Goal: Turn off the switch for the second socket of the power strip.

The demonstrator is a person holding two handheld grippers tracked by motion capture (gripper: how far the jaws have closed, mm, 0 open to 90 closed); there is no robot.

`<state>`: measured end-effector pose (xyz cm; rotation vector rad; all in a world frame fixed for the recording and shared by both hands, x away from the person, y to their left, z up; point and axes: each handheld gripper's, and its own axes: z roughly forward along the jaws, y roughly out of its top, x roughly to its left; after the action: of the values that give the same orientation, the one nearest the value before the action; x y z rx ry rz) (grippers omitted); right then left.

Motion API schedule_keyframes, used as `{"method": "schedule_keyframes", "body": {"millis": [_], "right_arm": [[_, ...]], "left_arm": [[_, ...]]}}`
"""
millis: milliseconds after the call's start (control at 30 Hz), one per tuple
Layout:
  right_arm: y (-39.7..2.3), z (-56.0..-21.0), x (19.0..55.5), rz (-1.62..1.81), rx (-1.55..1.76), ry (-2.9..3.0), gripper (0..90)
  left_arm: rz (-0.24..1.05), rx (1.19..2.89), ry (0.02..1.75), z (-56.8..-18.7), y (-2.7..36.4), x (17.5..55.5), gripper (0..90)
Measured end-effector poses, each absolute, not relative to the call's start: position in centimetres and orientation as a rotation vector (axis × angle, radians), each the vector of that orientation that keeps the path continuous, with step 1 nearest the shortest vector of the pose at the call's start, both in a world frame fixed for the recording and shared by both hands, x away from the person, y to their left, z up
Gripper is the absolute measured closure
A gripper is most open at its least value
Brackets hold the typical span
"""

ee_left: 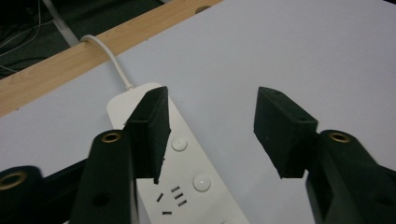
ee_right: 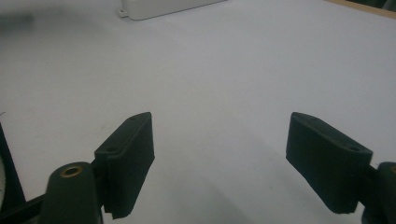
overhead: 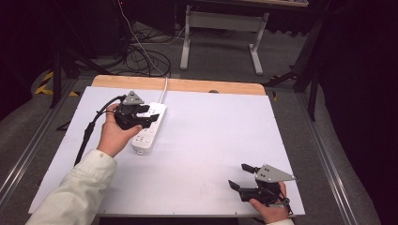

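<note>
At about ten o'clock on the white surface lies a white power strip, cord running off the far edge. The left gripper hovers over it, jaws wide, empty; the right gripper, at five o'clock, is equally open and empty. A skewed grasp could drag the strip against its cord. Beyond: grey floor, cables, a desk frame.

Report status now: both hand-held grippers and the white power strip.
Left hand-held gripper open, over white plastic power strip, one jaw above it. Right hand-held gripper open, nothing between its jaws, over pale table sheet. No obstruction seen.
</note>
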<state>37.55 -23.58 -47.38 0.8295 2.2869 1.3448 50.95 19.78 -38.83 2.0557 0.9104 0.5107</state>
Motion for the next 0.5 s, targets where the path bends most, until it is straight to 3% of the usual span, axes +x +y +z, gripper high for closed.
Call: {"method": "schedule_keyframes", "body": {"millis": [267, 500], "right_arm": [[-23.4, -47.3, 37.8, 1.348, 0.818, 2.291, 24.2], [-23.4, -47.3, 37.8, 1.351, 0.817, 2.287, 24.2]], "left_arm": [[0.522, 2.025, 0.872, -37.9, 20.0, 48.3, 27.9], [0.502, 1.966, 0.859, -37.6, 21.1, 46.0, 24.2]]}}
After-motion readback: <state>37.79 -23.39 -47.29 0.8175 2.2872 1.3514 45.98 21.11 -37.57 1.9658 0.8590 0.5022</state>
